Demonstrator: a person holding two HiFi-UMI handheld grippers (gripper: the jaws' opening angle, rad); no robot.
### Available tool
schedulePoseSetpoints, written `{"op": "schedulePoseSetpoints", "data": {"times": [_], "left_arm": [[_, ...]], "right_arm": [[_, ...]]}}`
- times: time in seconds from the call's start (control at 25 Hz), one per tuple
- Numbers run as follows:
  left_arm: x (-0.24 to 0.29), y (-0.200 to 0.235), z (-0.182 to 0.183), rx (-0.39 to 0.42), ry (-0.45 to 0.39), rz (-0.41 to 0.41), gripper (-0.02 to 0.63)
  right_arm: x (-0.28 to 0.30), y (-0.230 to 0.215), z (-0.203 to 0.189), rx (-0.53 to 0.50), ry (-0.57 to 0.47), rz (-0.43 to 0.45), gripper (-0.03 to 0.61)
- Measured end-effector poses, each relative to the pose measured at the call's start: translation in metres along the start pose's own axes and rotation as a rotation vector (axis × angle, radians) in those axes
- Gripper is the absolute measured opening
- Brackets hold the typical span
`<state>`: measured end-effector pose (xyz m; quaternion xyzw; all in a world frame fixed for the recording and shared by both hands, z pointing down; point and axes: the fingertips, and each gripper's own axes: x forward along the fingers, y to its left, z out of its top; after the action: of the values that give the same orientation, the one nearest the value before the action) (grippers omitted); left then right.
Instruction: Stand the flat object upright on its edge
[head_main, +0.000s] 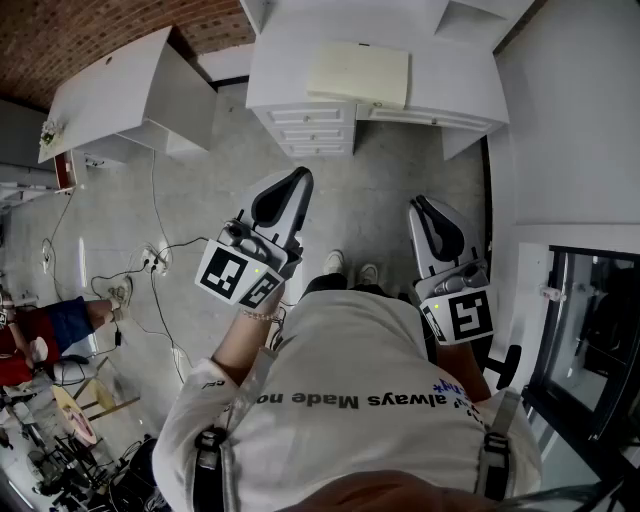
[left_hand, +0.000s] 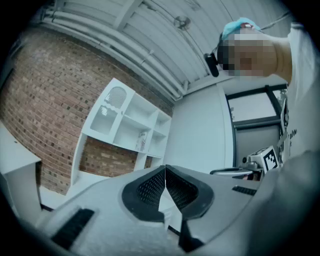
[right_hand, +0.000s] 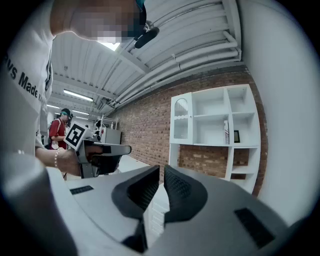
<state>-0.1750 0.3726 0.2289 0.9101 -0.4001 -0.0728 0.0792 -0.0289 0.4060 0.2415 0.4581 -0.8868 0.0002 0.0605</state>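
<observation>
A pale yellow flat pad (head_main: 358, 74) lies flat on the white table top (head_main: 460, 85) ahead of me. It is well beyond both grippers. My left gripper (head_main: 298, 180) is held level over the floor, its jaws shut with nothing between them, as the left gripper view (left_hand: 165, 172) also shows. My right gripper (head_main: 418, 205) sits beside it at about the same height, also shut and empty (right_hand: 161, 172). Each gripper view catches the other gripper off to the side. The pad cannot be made out in either gripper view.
White drawers (head_main: 305, 130) sit under the table. A white shelf unit (head_main: 130, 95) stands at the left against a brick wall (right_hand: 145, 120). Cables (head_main: 150, 265) trail over the grey floor. A person in red (head_main: 30, 340) is at far left. A dark glass door (head_main: 590, 330) is at right.
</observation>
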Motion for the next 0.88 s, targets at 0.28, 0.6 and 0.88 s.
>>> {"op": "schedulePoseSetpoints", "data": {"times": [0.28,0.6,0.88], "left_arm": [[-0.008,0.011,-0.003,0.007,0.013,-0.012,0.012],[-0.012,0.01,-0.011,0.023,0.037,-0.052,0.014],[-0.003,0.032,-0.017,0.009,0.061,-0.066,0.014]], "right_arm": [[0.018,0.008,0.002,0.007,-0.002,-0.019,0.032],[0.024,0.013,0.004,0.029,-0.019,-0.079,0.034],[0.045,0.012,0.0,0.046,-0.003,-0.088,0.034]]}}
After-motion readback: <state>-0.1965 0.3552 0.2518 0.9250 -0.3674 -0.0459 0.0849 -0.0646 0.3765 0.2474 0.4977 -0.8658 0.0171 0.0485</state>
